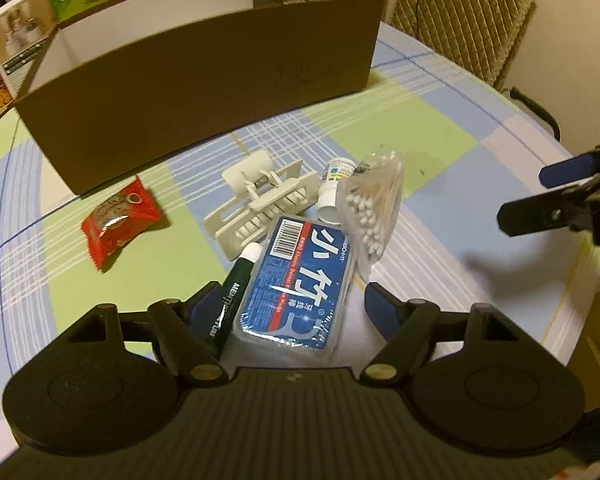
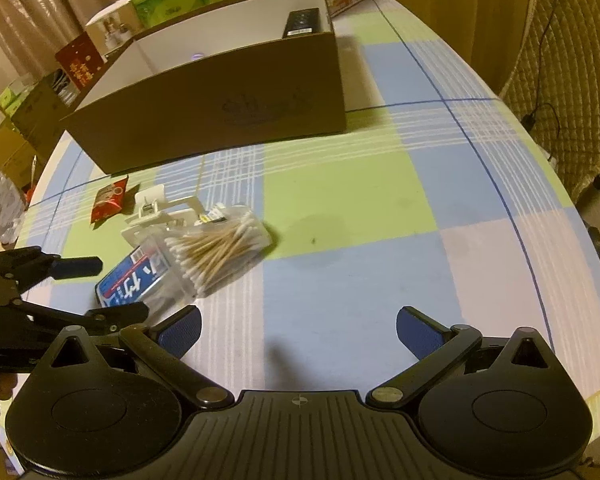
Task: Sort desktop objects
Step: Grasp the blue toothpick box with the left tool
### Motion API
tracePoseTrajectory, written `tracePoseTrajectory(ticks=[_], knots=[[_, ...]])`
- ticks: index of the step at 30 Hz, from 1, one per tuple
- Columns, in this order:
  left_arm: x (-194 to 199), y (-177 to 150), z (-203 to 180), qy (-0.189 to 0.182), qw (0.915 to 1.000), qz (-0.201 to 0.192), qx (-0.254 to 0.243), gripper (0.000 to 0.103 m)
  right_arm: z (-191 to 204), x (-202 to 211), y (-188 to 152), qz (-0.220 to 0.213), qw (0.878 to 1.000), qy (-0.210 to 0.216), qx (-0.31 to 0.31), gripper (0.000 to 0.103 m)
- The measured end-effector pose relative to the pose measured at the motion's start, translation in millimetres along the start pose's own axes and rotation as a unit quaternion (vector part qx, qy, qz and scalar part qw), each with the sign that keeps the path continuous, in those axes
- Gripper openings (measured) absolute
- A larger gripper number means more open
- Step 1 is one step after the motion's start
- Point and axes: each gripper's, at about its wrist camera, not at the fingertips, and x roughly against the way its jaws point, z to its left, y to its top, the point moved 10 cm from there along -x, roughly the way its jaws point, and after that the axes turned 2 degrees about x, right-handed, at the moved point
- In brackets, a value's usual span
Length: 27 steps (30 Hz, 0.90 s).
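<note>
The left gripper [image 1: 288, 304] hangs over a heap of small items on the checked tablecloth [image 1: 440, 128], its jaws spread with the blue dental floss box [image 1: 296, 276] and a dark green lip balm tube [image 1: 230, 304] lying between them. The pads do not appear to press on either, so nothing is pinched yet. The right gripper [image 2: 298, 332] is also spread wide and holds nothing, over bare cloth at about 4 o'clock of the heap.

The brown cardboard box [image 1: 204, 80] stands open at 12 o'clock of the heap. From the right wrist view it already holds a black remote-like object [image 2: 302, 22] against its far right corner; the rest of the interior that shows looks bare. So, as I judge it, the sorting has only begun.

Still out on the table:
- the floss box, at the near edge of the heap, at 6 o'clock;
- the lip balm tube, touching the floss box on its 9 o'clock side;
- a cream plastic clip-like holder [image 1: 260, 204], at 11 o'clock of the floss box;
- a small white bottle [image 1: 332, 192] lying at 1 o'clock, partly under a clear bag of cotton swabs [image 1: 374, 208];
- a red snack packet [image 1: 120, 220], apart from the rest at 9 o'clock.

The floss box looks to be the next item to go.
</note>
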Motion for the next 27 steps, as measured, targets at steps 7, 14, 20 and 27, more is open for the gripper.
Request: tracePoseTrajectory(ticks=[7, 14, 20, 27], knots=[[-7.4, -8.4, -4.8, -0.005, 0.9996, 0.028, 0.001, 0.056, -6.2, -2.4, -3.3, 0.005, 1.0, -0.002, -0.005, 0.101], [-3.7, -15.4, -19.5, -0.007, 0.9991, 0.041, -0.003, 0.056, -14.2, -2.9, -7.9, 0.009, 1.0, -0.006, -0.012, 0.101], [-12.0, -7.5, -23.8, -0.001, 0.9992, 0.034, -0.02, 0.06, -17.1, -2.5, -10.3, 0.01, 1.0, -0.005, -0.012, 0.101], [-12.8, -15.5, -23.1, 0.003, 0.9993, 0.037, -0.011, 0.054, -19.7, -1.8, -13.1, 0.012, 1.0, -0.004, -0.014, 0.101]])
